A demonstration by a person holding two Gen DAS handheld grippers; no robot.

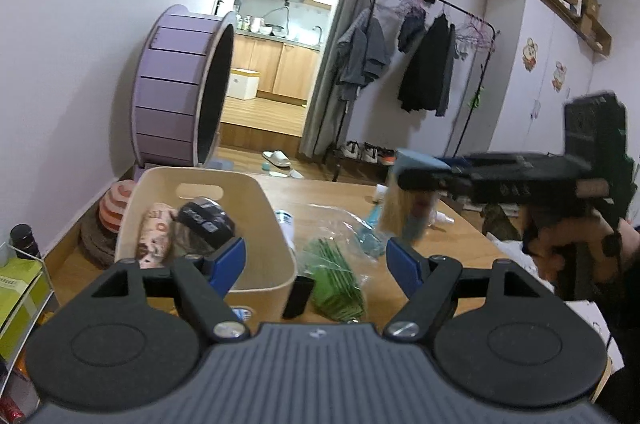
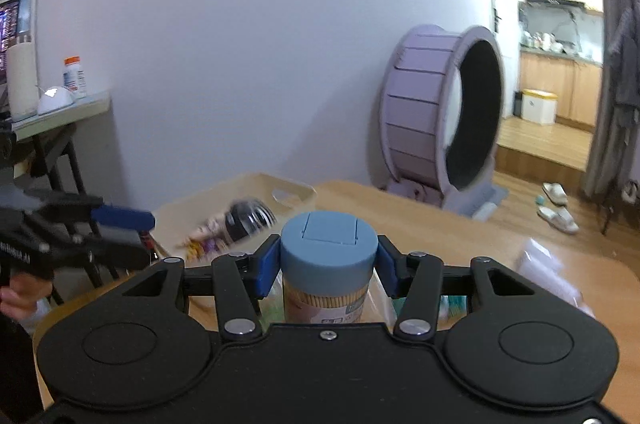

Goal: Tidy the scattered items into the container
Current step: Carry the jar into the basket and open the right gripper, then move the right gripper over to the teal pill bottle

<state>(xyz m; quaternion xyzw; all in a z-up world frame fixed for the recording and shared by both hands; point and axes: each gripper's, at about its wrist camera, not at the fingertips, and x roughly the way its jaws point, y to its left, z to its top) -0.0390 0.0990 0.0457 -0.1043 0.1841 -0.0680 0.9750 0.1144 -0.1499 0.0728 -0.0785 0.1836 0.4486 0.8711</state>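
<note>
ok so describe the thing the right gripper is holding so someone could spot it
Start at the wooden table beside the cream plastic bin. Above it, the right hand-held gripper clamps a clear cylindrical jar of toothpicks. Its pale blue flip-top lid sets it apart from the green packet lying flat below.

My right gripper (image 2: pixel 329 266): matt black plastic, blue pads on jar (image 2: pixel 328 276), smooth matt blue plastic lid. Container (image 1: pixel 256 208): smooth cream plastic. Table (image 1: pixel 440 248): pale wood, satin. Bag (image 1: pixel 340 264), lower centre: glossy clear plastic.
</note>
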